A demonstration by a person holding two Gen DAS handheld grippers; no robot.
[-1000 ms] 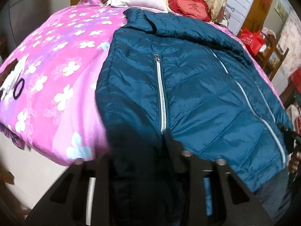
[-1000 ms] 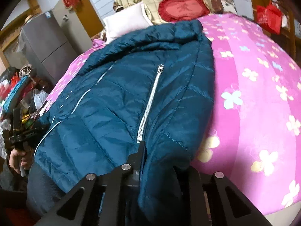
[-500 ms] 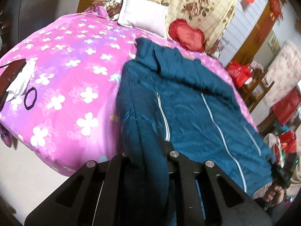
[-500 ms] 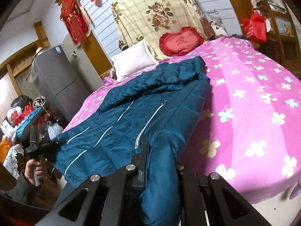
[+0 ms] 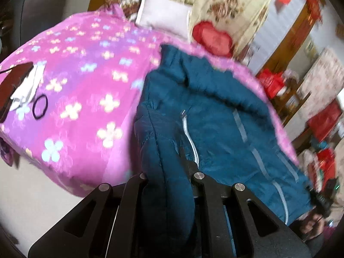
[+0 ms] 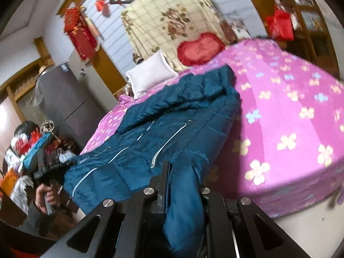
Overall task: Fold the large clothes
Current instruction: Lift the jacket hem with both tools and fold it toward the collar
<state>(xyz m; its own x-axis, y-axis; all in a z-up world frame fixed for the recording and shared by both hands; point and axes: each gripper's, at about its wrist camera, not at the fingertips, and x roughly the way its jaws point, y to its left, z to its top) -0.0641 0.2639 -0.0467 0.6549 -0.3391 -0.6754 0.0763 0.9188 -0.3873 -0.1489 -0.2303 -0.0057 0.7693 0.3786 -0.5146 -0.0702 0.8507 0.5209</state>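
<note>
A teal quilted jacket with silver zips lies lengthwise on a pink flowered bedspread, collar toward the pillows. My left gripper is shut on a bunched fold at the jacket's near left corner, and the fabric hangs down between its fingers. My right gripper is shut on the near right corner of the jacket, which also drapes between its fingers. Each view shows the other gripper at its edge: the left gripper in a hand, the right gripper low on the right.
A white pillow and a red heart cushion lie at the head of the bed. A black hair tie and a dark flat object with white cloth rest on the bedspread's left. A grey fridge and cluttered shelves flank the bed.
Both grippers closed on the jacket's near corners, then rose and drew back. The corners now hang bunched in the jaws, and more of the room's far wall shows.
</note>
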